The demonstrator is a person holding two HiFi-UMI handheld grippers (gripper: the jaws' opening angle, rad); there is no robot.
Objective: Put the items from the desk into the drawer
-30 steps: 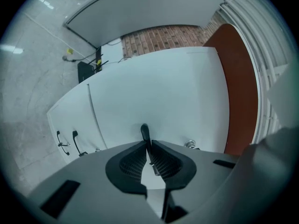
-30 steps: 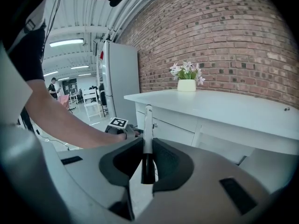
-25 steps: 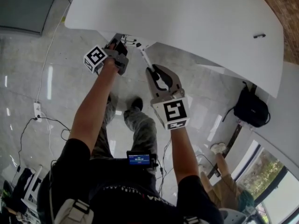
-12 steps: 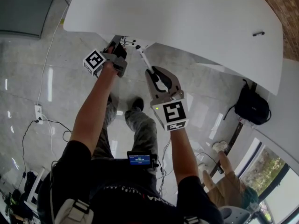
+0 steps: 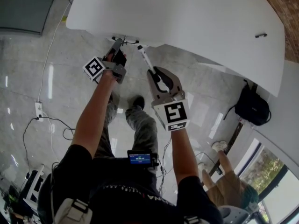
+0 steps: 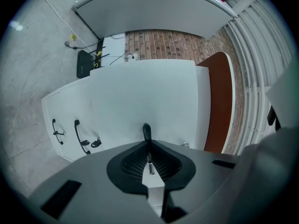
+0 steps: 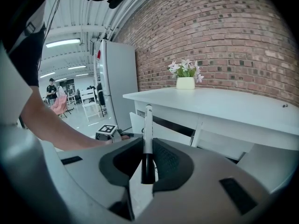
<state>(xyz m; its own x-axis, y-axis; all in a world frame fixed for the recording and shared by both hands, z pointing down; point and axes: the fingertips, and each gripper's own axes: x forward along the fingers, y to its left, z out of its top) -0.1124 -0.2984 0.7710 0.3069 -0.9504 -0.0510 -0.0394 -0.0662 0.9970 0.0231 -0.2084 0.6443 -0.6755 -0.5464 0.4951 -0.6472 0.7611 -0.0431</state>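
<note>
right claw pinching marker (tip jutting past jaws) | left claw pinching drawer handle

Before the counter, the left gripper meets the drawer handle; the marker stands just right of it.

The person wears a black shirt with short sleeves, grey trousers and a dark shoe. A little blue screen is at the waist. The left gripper and right gripper are grey with black bumpy pads. Each has a white cube with black squares.
</note>
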